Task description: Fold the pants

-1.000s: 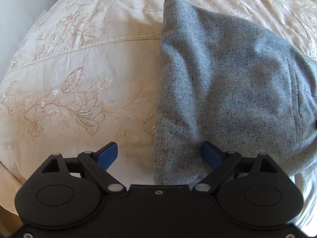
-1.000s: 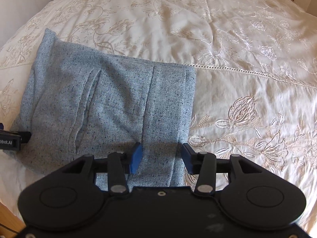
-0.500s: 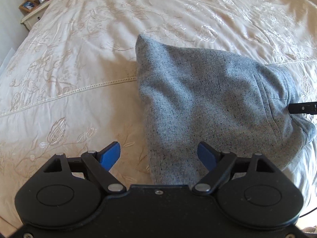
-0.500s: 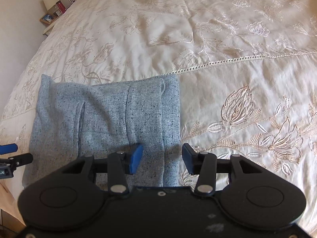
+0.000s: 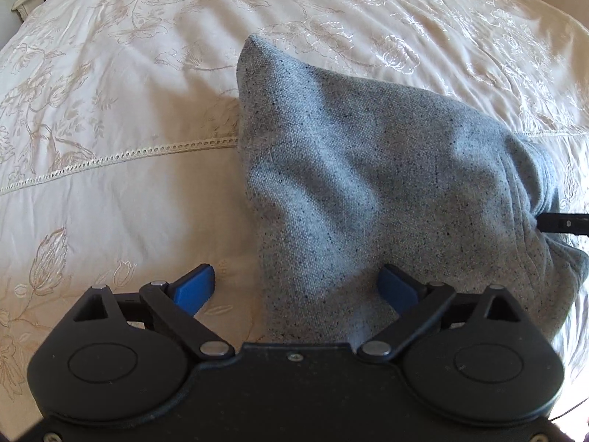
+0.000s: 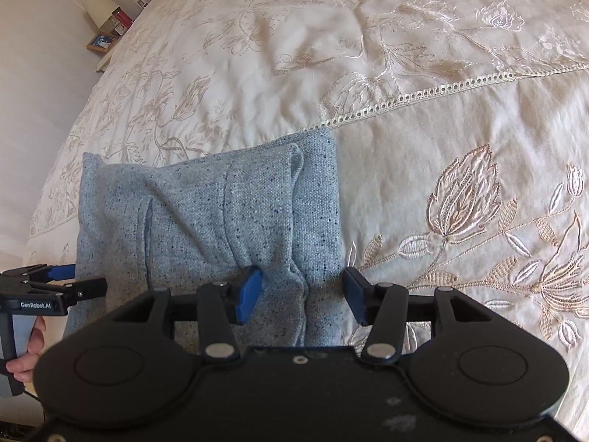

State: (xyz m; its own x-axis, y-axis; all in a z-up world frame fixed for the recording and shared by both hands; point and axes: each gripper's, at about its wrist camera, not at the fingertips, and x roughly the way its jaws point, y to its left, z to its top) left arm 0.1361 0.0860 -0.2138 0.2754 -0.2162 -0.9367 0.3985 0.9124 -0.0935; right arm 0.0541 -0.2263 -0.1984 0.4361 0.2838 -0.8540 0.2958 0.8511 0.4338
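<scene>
Both claws are opening now: left claw [image 5: 296,287] straddles the near left edge of the pants [image 5: 368,184], right claw [image 6: 303,293] the right edge, neither pinching. The folded pants lie on the bed [image 6: 441,55], soft, light, floppy, best pinched at corners. No containers in view.
</scene>
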